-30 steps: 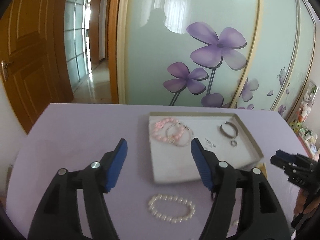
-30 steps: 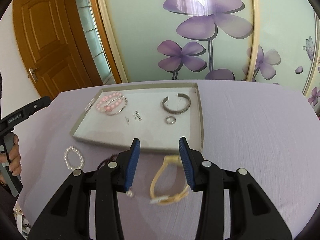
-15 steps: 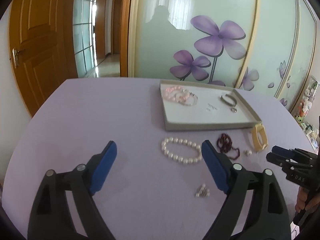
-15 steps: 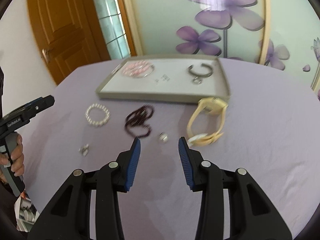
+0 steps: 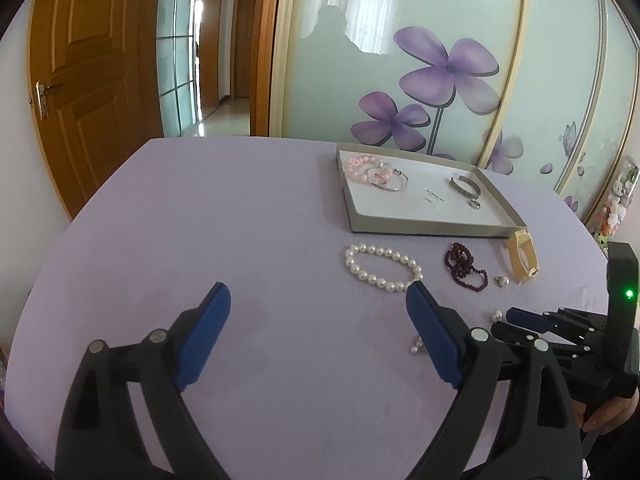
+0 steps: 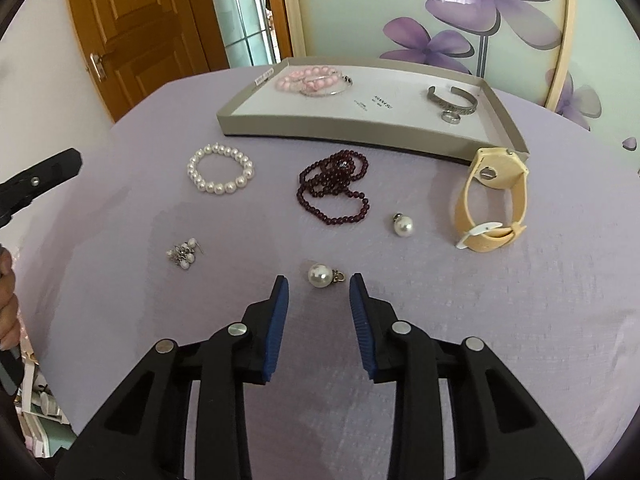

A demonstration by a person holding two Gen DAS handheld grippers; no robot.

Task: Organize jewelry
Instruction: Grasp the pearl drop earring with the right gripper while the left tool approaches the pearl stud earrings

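The right gripper [image 6: 319, 282] is closing, its jaws still apart, around a pearl earring [image 6: 321, 275] lying loose on the lilac cloth [image 6: 480, 320]. The earring looks light, hard, round and slippery, so pinch across the bead's middle. The left gripper [image 5: 318, 294] is opening, empty. Beyond lie a pearl bracelet [image 6: 220, 173], limp garnet beads [image 6: 334, 188], a rubbery watch [image 6: 492, 200] and the stiff card tray [image 6: 340, 126].

Lilac surface [image 6: 520, 320]: pearl pendant [image 6: 320, 275] just ahead of right jaws; beyond, pearl bracelet [image 6: 220, 174], garnet beads [image 6: 336, 188], watch [image 6: 494, 200], tray [image 6: 344, 132].
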